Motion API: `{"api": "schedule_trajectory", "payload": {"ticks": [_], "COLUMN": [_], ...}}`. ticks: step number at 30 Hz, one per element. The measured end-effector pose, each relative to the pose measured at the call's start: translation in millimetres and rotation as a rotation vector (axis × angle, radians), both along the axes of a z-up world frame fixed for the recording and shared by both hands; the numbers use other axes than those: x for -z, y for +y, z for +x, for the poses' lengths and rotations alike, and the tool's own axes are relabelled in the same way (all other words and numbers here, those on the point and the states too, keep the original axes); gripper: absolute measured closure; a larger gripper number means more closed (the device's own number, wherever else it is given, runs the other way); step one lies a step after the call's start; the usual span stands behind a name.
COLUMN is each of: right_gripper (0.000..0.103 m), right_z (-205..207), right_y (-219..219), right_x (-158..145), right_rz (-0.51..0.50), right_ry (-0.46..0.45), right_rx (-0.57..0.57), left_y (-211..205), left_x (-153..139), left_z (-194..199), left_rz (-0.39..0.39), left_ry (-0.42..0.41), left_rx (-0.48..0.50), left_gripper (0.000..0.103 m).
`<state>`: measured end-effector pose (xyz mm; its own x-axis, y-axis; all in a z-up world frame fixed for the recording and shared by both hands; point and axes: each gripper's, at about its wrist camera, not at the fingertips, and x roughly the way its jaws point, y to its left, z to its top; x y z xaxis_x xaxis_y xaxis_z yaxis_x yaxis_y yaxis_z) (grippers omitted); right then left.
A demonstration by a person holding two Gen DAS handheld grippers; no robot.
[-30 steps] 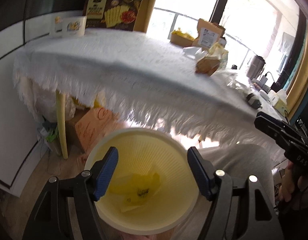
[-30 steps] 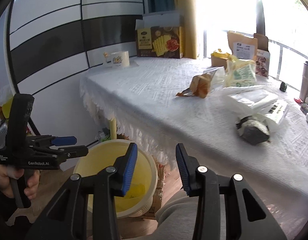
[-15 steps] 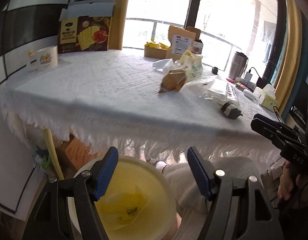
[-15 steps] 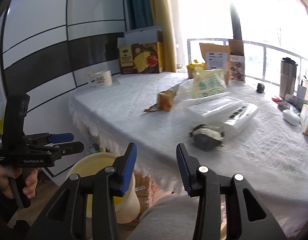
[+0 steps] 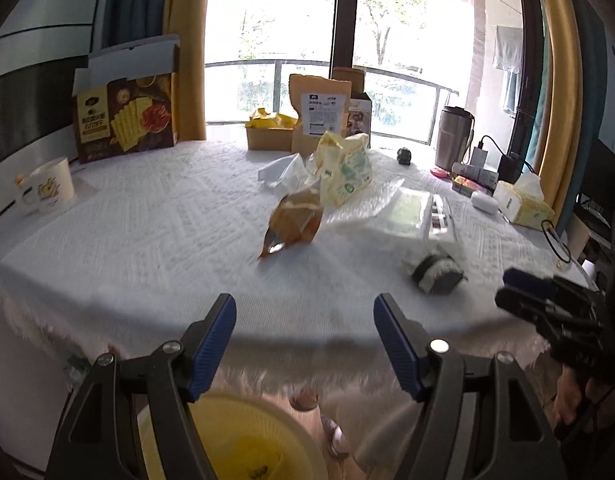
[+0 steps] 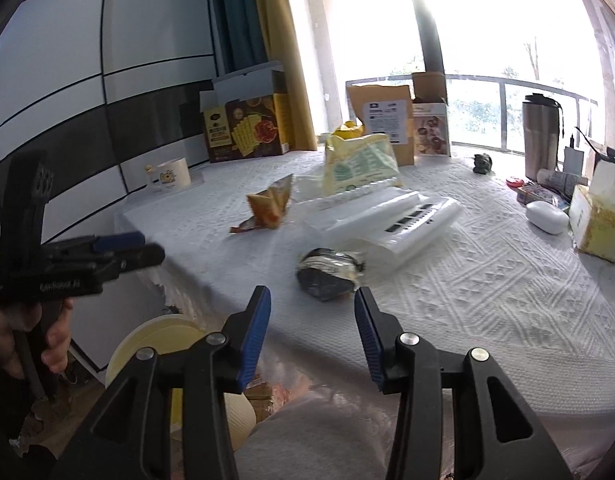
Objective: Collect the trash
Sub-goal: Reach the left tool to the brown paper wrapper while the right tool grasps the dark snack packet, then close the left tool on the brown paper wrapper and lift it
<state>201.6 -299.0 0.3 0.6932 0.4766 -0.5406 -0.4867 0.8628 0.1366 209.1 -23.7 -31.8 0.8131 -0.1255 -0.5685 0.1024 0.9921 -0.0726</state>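
A yellow trash bin (image 5: 243, 440) stands on the floor below the table's near edge, with a yellow wrapper inside; it also shows in the right wrist view (image 6: 163, 336). On the white tablecloth lie an orange snack wrapper (image 5: 295, 224), a dark crumpled wrapper (image 5: 435, 272) and a yellow-green bag (image 5: 343, 168). My left gripper (image 5: 305, 340) is open and empty, above the bin at the table edge. My right gripper (image 6: 313, 324) is open and empty, just short of the dark wrapper (image 6: 329, 272).
A clear plastic tray (image 6: 387, 216) lies behind the dark wrapper. A cracker box (image 5: 127, 120), a cup (image 5: 53, 188), a brown pouch (image 5: 319, 112), a steel tumbler (image 6: 541, 136) and a tissue box (image 6: 599, 216) stand around the table. The person's knee (image 6: 319, 436) is under the edge.
Both grippers have risen from the bin to table height. The left view swung up from the bin's inside to the tabletop. The right gripper came closer to the dark wrapper.
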Motion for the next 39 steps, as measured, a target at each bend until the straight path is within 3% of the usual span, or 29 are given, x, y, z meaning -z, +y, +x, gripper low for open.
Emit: {"api": "schedule_trajectory", "payload": {"ticks": [3, 8, 16, 21, 23, 24, 28, 39], "right_gripper": [0.058, 0.041, 0.038, 0.038, 0.045, 0.058, 0.073, 0.079], "right_z": [9, 27, 63, 79, 81, 83, 86, 76], "right_y": [-4, 3, 40, 46, 47, 46, 37, 2], "right_x": [3, 8, 23, 30, 31, 32, 32, 13], "right_rz": [0.005, 0.027, -0.033, -0.020, -0.043, -0.055, -0.029, 0.018], "right_ry": [0.008, 0.015, 0.069, 0.109, 0.098, 0.093, 0.081, 0.020], "right_rx": [0.006, 0.009, 0.022, 0.038, 0.054, 0.068, 0.073, 0.094], "left_y": [-4, -5, 8, 13, 16, 16, 17, 7], "left_x": [-1, 5, 17, 19, 19, 20, 19, 15], "left_z": [14, 27, 42, 53, 57, 59, 64, 110], "left_rz": [0.002, -0.004, -0.023, -0.025, -0.028, -0.029, -0.025, -0.092], "left_ry": [0.008, 0.019, 0.038, 0.039, 0.040, 0.041, 0.034, 0.024], "left_rx": [0.005, 0.009, -0.006, -0.004, -0.005, -0.004, 0.007, 0.041], "left_gripper": [0.032, 0.032, 0.032, 0.032, 0.032, 0.032, 0.032, 0.031]}}
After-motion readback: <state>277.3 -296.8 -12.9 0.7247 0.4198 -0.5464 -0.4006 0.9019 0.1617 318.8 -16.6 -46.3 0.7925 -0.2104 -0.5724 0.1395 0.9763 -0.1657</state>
